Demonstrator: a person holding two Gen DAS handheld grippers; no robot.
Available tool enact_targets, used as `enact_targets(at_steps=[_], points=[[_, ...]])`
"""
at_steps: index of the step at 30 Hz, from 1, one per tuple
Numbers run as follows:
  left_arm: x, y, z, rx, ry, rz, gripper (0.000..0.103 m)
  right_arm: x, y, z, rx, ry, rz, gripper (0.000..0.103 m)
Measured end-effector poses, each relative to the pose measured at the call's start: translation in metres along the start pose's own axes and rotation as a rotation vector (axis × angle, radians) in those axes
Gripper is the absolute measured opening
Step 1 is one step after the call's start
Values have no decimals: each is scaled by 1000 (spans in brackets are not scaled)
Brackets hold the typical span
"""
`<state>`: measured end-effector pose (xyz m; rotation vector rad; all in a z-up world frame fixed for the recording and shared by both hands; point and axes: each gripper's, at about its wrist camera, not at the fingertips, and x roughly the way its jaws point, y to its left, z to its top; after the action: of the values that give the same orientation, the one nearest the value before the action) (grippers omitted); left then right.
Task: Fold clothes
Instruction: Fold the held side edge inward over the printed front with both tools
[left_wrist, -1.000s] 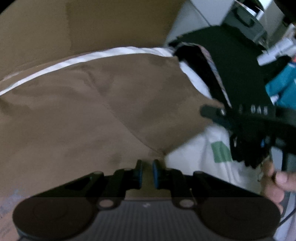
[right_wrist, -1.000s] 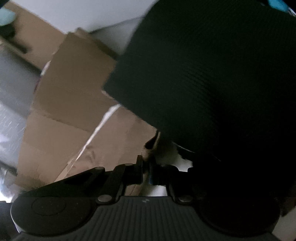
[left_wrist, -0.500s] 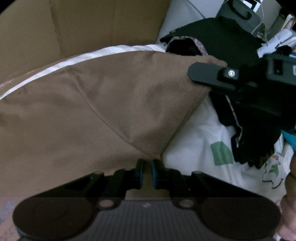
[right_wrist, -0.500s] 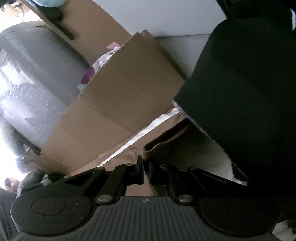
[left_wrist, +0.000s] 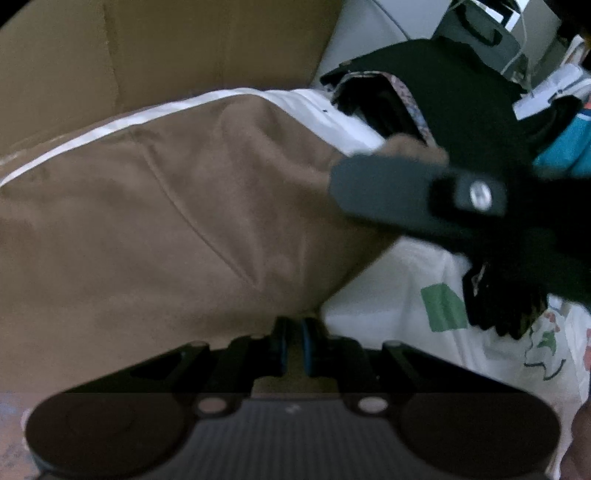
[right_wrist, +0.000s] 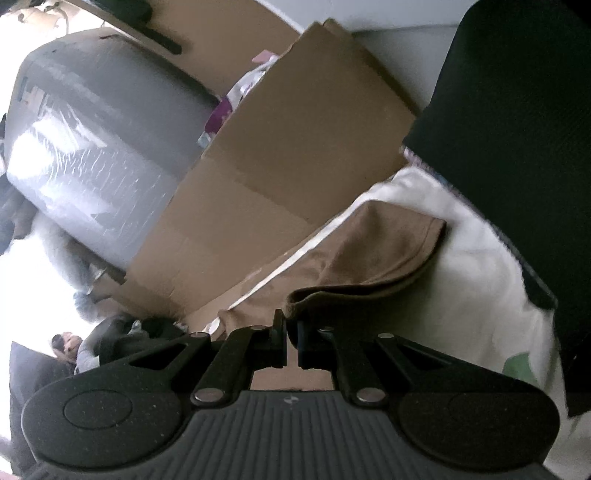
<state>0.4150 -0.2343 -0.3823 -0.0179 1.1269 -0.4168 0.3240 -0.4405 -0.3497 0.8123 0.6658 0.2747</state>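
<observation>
Left gripper (left_wrist: 293, 345) pinching the brown fabric garment (left_wrist: 166, 236)

The 2 blue-padded jaws are closed on the garment's lower edge. The right gripper (left_wrist: 373, 192), a dark blurred bar, crosses from the right over the garment's far corner. Under the garment lies a white cloth with a green patch (left_wrist: 406, 295); a black garment (left_wrist: 461, 103) sits beyond, with brown cardboard (left_wrist: 166, 48) behind.
</observation>
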Motion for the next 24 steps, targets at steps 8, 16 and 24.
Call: enact_targets(at_steps=[8, 16, 24], points=[[-27, 28, -16, -40, -15, -29, 38, 3, 14, -16, -100, 46, 8, 4], [-53, 72, -21, -155, -16, 45, 38, 18, 30, -43, -239, 140, -24, 9], [-66, 75, -18, -177, -33, 44, 48, 13, 36, -71, -329, 205, -46, 49]])
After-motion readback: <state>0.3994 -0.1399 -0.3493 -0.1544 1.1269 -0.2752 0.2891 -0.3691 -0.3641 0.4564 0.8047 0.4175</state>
